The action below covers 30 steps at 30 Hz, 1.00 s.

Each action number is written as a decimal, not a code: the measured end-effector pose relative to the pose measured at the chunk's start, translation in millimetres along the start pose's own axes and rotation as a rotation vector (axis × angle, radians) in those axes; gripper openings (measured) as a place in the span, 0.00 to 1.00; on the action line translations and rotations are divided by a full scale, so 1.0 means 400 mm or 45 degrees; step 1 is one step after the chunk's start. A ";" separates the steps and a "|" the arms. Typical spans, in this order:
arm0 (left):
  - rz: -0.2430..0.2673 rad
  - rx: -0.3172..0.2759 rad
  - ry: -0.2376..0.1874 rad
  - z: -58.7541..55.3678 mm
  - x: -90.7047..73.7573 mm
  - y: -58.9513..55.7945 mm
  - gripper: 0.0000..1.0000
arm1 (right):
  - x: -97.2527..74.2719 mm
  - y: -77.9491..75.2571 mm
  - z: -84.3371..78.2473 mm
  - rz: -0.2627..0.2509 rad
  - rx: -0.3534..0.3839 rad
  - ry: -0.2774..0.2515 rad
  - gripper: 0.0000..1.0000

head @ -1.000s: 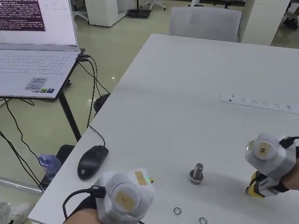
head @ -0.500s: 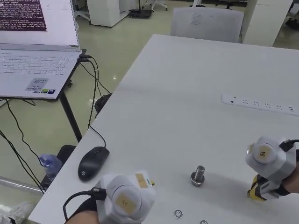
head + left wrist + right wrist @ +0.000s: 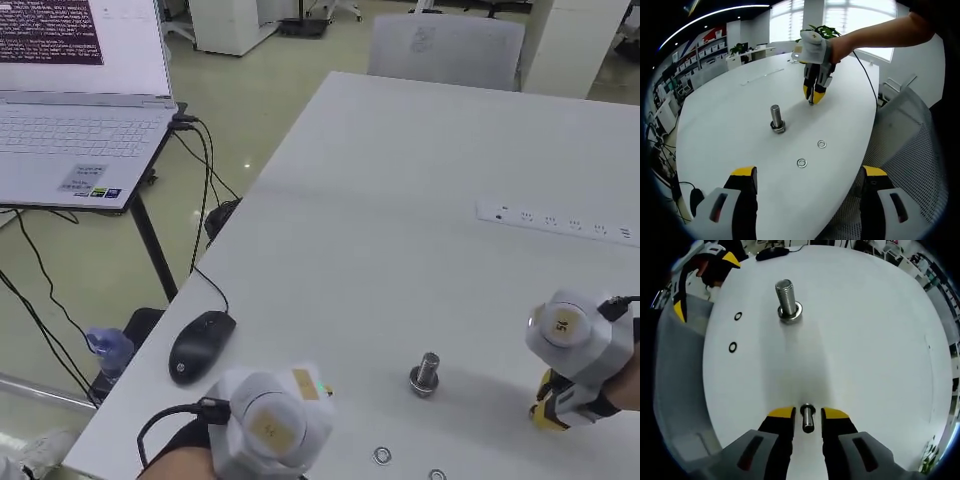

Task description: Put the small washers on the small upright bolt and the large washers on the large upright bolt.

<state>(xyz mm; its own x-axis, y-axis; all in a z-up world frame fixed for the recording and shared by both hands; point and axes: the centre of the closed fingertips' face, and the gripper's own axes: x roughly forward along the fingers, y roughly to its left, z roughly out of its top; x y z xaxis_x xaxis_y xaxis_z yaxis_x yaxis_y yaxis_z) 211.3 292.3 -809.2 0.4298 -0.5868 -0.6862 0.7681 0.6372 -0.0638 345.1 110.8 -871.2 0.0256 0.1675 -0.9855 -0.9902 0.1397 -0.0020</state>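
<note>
- My left gripper (image 3: 809,175) hangs low over the table (image 3: 400,200) with its jaws wide apart and nothing between them.
- My right gripper (image 3: 808,412) points down at the table with its jaws drawn in close on either side of the small bolt (image 3: 807,421). A sliver of gap shows on each side, so I cannot tell whether it is clamped on it.
- The large bolt (image 3: 776,119) stands upright on its head between the two grippers, well apart from the small one.
- Two washers (image 3: 821,144) (image 3: 801,163) lie flat near the large bolt's foot, on my left gripper's side and apart from each other. I cannot tell which size they are.
- I judge the washers to be thin, stiff, light steel rings. They look slick on this smooth top and likely to skate away or flip if nudged.
- With nothing to get under, I would come straight down and pinch one across its outer rim, jaws closing slowly and level with the table.
- I would keep the ring flat in the grip so its hole meets the thread squarely. A tilted washer would probably catch on the threads.
</note>
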 end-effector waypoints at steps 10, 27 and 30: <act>0.011 0.001 -0.010 0.005 -0.012 -0.007 0.85 | -0.025 -0.001 0.012 0.007 0.003 -0.025 0.25; 0.014 -0.009 -0.035 0.023 -0.029 -0.046 0.88 | -0.109 0.041 0.101 -0.011 -0.027 -0.143 0.28; 0.019 0.002 -0.038 0.028 -0.032 -0.054 0.89 | -0.117 0.061 0.123 -0.011 -0.044 -0.165 0.28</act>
<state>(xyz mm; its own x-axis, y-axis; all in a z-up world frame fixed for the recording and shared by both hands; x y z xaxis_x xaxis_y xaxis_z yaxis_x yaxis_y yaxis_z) 194.5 280.3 -790.8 0.4553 -0.5920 -0.6650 0.7622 0.6452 -0.0526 326.6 154.2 -816.8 0.0493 0.2914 -0.9553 -0.9940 0.1082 -0.0183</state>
